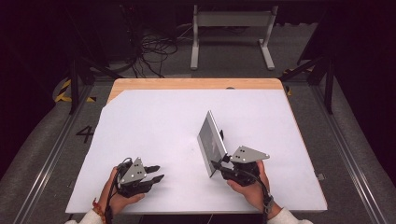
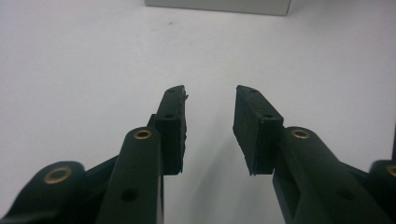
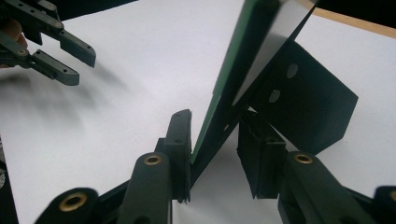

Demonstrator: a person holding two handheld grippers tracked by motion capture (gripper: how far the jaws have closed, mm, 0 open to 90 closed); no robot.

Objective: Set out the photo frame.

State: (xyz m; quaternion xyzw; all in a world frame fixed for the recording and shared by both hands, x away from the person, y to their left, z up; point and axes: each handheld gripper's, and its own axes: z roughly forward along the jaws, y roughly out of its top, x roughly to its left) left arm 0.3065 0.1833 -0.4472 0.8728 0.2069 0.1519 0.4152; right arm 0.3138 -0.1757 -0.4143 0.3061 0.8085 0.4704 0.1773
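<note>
A thin grey panel (image 1: 212,142) with a green edge (image 3: 261,42) stands tilted on edge on the white table cover, propped by a black bracket (image 3: 308,107) behind it. My right gripper (image 1: 217,164) sits at the panel's near lower corner. In the right gripper view the gripper (image 3: 215,119) has its jaws apart with the panel's edge between them; the left pad touches it and a gap shows at the right pad. My left gripper (image 1: 156,171) rests at the front left, open (image 2: 210,100) and holding nothing, pointing toward the panel's base (image 2: 219,5).
White sheet (image 1: 154,121) covers the wooden table, whose bare far edge (image 1: 196,84) shows at the back. Beyond the table lie floor cables (image 1: 149,51) and a white metal frame (image 1: 231,28). The left gripper (image 3: 77,63) appears far off in the right gripper view.
</note>
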